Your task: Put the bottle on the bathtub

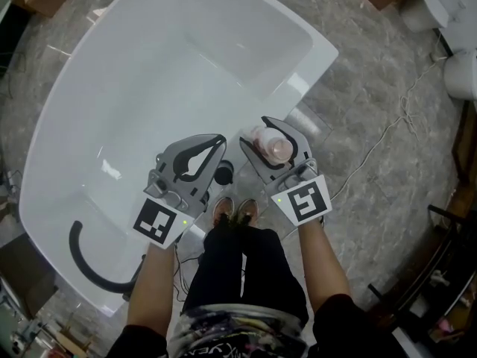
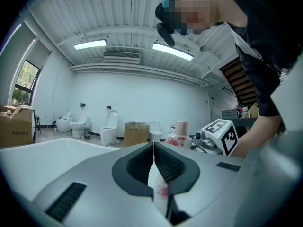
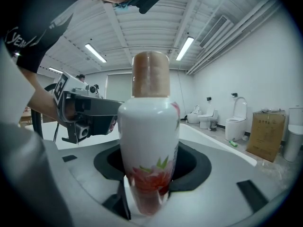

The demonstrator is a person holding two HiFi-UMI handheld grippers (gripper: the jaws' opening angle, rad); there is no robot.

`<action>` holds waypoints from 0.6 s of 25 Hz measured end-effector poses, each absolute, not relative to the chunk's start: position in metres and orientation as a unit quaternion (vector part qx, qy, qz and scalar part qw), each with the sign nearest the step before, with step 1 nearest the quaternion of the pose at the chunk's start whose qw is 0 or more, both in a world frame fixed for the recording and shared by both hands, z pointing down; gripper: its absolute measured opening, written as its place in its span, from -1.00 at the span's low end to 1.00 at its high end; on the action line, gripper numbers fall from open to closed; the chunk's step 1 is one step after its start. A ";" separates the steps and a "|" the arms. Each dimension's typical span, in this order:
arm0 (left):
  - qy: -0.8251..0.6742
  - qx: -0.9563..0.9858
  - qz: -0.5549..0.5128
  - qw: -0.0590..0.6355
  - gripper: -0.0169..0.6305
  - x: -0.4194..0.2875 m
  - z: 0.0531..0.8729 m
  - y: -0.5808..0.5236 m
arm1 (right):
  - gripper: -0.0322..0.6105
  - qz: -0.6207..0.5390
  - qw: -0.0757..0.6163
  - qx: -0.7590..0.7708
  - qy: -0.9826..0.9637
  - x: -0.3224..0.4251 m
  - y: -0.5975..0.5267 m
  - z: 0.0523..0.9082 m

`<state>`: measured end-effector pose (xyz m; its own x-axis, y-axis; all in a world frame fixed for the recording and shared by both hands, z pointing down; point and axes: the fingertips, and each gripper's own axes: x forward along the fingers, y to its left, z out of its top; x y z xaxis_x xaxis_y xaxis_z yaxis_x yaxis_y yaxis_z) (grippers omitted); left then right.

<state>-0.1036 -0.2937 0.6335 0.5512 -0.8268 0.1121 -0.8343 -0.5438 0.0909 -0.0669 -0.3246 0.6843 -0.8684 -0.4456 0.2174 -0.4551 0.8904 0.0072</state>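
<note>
The bottle (image 1: 273, 145) is white with a red flower print and a tan cap. It stands upright between the jaws of my right gripper (image 1: 257, 133), which is shut on it, just over the near rim of the white bathtub (image 1: 149, 73). In the right gripper view the bottle (image 3: 149, 141) fills the middle, with the right gripper (image 3: 149, 167) clamped round its lower body. My left gripper (image 1: 216, 142) hovers beside it over the tub's near edge, its jaws closed together (image 2: 154, 148) with nothing clearly held. The bottle (image 2: 179, 134) shows at the right of the left gripper view.
A small black round fitting (image 1: 223, 173) sits on the tub rim between the grippers. A curved black hose (image 1: 82, 256) lies at the tub's near left end. The person's shoes (image 1: 235, 211) stand on grey stone floor. A white cable (image 1: 387, 133) runs across the floor; toilets (image 1: 455, 6) stand far right.
</note>
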 end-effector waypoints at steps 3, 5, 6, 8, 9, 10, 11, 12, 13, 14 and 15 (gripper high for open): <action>-0.472 0.879 0.028 0.066 -0.88 -0.104 0.639 -0.293 | -0.21 0.017 0.107 0.234 -0.966 -0.069 -0.324 0.692; -0.472 0.879 0.027 0.066 -0.88 -0.104 0.641 -0.293 | -0.21 0.013 0.113 0.233 -0.966 -0.070 -0.323 0.698; -0.472 0.879 0.025 0.067 -0.88 -0.104 0.642 -0.292 | -0.21 0.012 0.117 0.233 -0.965 -0.070 -0.322 0.701; -0.473 0.878 0.022 0.068 -0.88 -0.105 0.643 -0.292 | -0.21 0.010 0.123 0.233 -0.965 -0.072 -0.321 0.705; -0.473 0.878 0.022 0.068 -0.88 -0.105 0.643 -0.292 | -0.21 0.010 0.126 0.233 -0.964 -0.073 -0.321 0.707; -0.473 0.878 0.021 0.068 -0.88 -0.105 0.643 -0.292 | -0.21 0.009 0.128 0.234 -0.964 -0.073 -0.320 0.709; -0.473 0.878 0.019 0.068 -0.88 -0.105 0.642 -0.292 | -0.21 0.009 0.129 0.235 -0.963 -0.074 -0.320 0.710; -0.473 0.878 0.018 0.067 -0.88 -0.105 0.642 -0.292 | -0.21 0.010 0.130 0.236 -0.963 -0.074 -0.320 0.711; -0.473 0.878 0.016 0.067 -0.88 -0.105 0.641 -0.293 | -0.21 0.010 0.129 0.236 -0.963 -0.075 -0.320 0.712; -0.474 0.878 0.015 0.068 -0.88 -0.105 0.641 -0.292 | -0.21 0.010 0.129 0.237 -0.963 -0.075 -0.320 0.713; -0.475 0.877 0.014 0.068 -0.88 -0.105 0.641 -0.292 | -0.21 0.009 0.129 0.237 -0.963 -0.075 -0.320 0.713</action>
